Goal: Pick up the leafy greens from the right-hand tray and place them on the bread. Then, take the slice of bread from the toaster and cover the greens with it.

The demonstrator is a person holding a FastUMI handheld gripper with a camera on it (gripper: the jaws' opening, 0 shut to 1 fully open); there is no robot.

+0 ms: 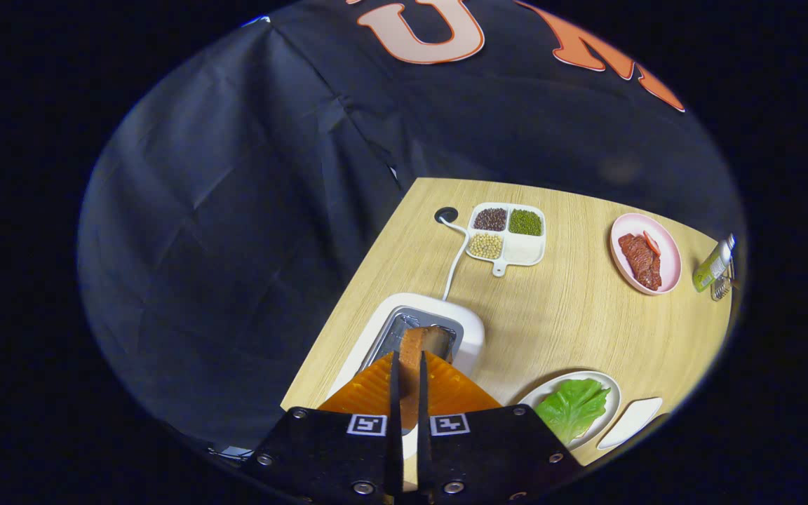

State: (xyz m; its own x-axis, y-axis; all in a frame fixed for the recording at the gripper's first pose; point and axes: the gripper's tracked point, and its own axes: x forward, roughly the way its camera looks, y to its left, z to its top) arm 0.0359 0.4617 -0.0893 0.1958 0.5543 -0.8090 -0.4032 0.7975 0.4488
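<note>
The gripper (407, 375) has both fingers pressed on the bread slice (418, 351) standing in the toaster (439, 326) at the table's (558, 315) near-left corner. At one o'clock beyond it lies the divided dish (509, 235); at two o'clock, the meat plate (646, 254), with a bottle (714, 263) to its right. At four o'clock sits the plate with leafy greens (572, 407).

The gripper (408, 375) is built from two flat black plates set side by side, parted by a narrow slot down the middle. Each plate carries a small square black-and-white coded marker at its inner top corner, next to the slot. Round silver screw heads dot the plates along their outer edges and lower rims. Ahead of the plates, two ribbed, wedge-shaped jaws taper forward, drawn close together.
</note>
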